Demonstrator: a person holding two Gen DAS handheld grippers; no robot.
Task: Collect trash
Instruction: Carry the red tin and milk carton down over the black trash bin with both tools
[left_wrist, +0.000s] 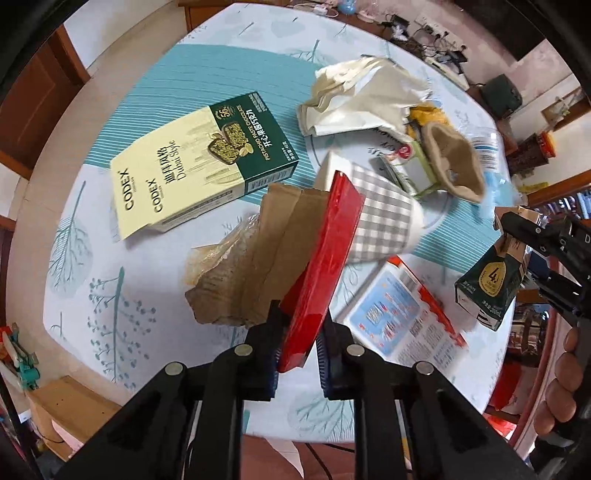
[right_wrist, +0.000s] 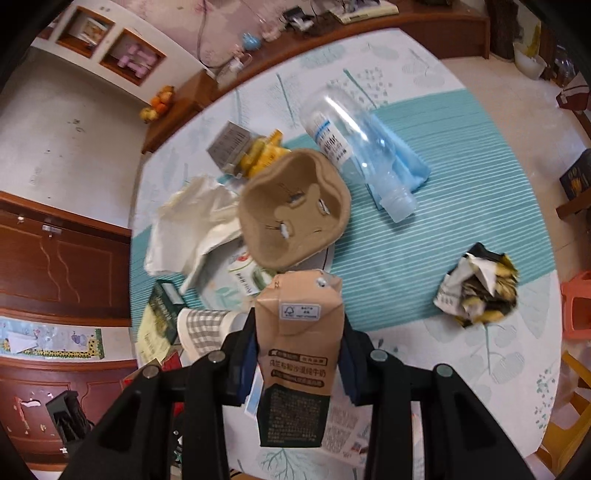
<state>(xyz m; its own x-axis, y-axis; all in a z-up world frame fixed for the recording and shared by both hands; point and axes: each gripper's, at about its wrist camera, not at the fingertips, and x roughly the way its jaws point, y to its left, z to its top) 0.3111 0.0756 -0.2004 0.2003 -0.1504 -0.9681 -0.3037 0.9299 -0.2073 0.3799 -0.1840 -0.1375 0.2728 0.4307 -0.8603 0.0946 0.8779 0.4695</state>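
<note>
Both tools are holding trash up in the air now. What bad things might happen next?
1. The left tool pinches the flat red box only at its bottom end, so the tilted box may swing or slip out.
2. The right tool grips the milk carton; squeezing might push out leftover milk, if any.
3. The clear bottle lies on its side on the table and could roll if bumped.

Centre's jammed for me: checked cup, pulp tray, clear bottle packed together. Open cloth around crumpled wrapper.
</note>
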